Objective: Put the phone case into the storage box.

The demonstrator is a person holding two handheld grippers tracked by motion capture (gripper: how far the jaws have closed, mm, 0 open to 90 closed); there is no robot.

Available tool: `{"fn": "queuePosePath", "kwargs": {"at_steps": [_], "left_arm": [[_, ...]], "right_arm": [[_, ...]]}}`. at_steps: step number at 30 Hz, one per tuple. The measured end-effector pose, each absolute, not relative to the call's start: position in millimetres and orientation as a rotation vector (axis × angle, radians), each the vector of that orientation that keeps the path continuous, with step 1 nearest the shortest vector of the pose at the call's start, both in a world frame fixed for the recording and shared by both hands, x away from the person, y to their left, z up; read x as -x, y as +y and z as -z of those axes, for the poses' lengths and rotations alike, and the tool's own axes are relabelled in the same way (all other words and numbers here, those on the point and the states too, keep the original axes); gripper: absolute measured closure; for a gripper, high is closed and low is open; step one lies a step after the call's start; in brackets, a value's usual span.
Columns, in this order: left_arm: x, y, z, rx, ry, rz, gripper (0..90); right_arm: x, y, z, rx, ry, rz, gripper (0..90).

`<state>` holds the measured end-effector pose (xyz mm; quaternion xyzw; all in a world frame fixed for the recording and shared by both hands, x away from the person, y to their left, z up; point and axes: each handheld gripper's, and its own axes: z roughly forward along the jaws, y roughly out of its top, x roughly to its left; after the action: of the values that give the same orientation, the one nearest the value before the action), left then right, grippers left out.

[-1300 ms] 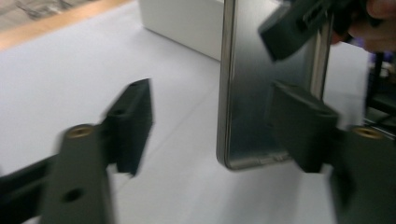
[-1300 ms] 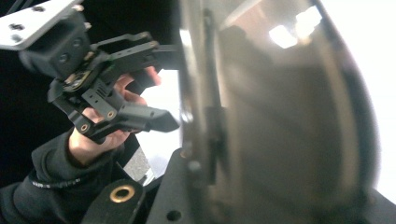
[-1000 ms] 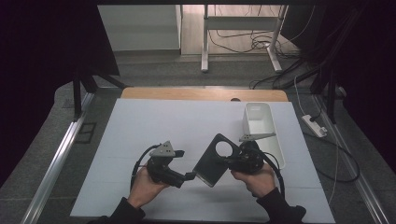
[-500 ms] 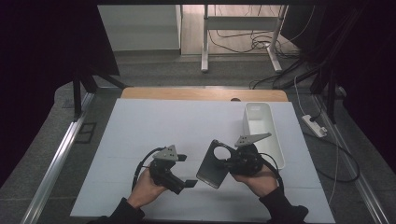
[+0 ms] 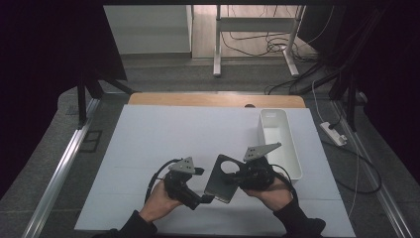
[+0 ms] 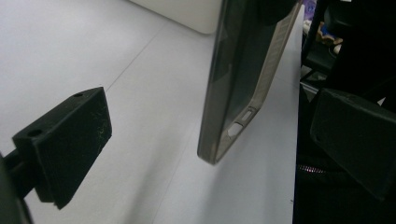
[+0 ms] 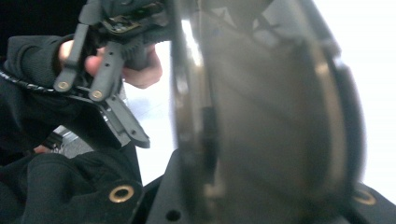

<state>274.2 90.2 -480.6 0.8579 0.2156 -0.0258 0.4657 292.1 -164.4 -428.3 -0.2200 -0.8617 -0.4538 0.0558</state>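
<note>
A: Right gripper [image 5: 237, 177] has its fingers clamped on the phone case [image 5: 221, 179], a dark translucent shell with a round camera cutout near its top. Case held up on edge, tilted, its lower end just off the white tabletop [image 5: 163, 134].

B: Position against a second ago?

A: Case and right gripper sit slightly lower and nearer the person's edge than before; the case has drifted a little left, and it stands steeper. The white bin [image 5: 280, 141] on the right has not moved.

B: And the left gripper [image 5: 205, 199]?

A: Fingers spread wide, gripping nothing. Left gripper view: one black finger [image 6: 70, 142] at left, the other at right, the case's lower corner [image 6: 233, 98] hanging between them with clear gaps either side (side buttons visible on its edge). A second ago the left gripper's tip met the case's lower left corner; half a second ago it had pulled back; now it is again close under that corner.

B: Contact?

A: None seen. Right gripper view is blurred, the case close up against the lens, the left hand [image 7: 135, 65] and its gripper beyond
</note>
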Motion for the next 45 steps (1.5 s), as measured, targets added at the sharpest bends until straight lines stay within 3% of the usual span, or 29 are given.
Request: {"fn": "queuePosePath", "kwargs": {"at_steps": [10,21,31,45], "left_arm": [[-272,82,481,-2.112,0.497,0.089,3.1],[-272,83,480,-2.091,0.425,0.201,44.5],[-273,84,480,-2.073,0.374,0.268,72.4],[-272,85,477,-2.085,0.298,0.297,84.9]], "right_arm": [[-288,-158,426,0.585,-2.613,1.385,85.3],[-286,-154,426,0.531,-2.609,1.368,85.3],[-285,-152,426,0.471,-2.59,1.368,85.4],[-287,-153,427,0.418,-2.539,1.385,83.1]]}}
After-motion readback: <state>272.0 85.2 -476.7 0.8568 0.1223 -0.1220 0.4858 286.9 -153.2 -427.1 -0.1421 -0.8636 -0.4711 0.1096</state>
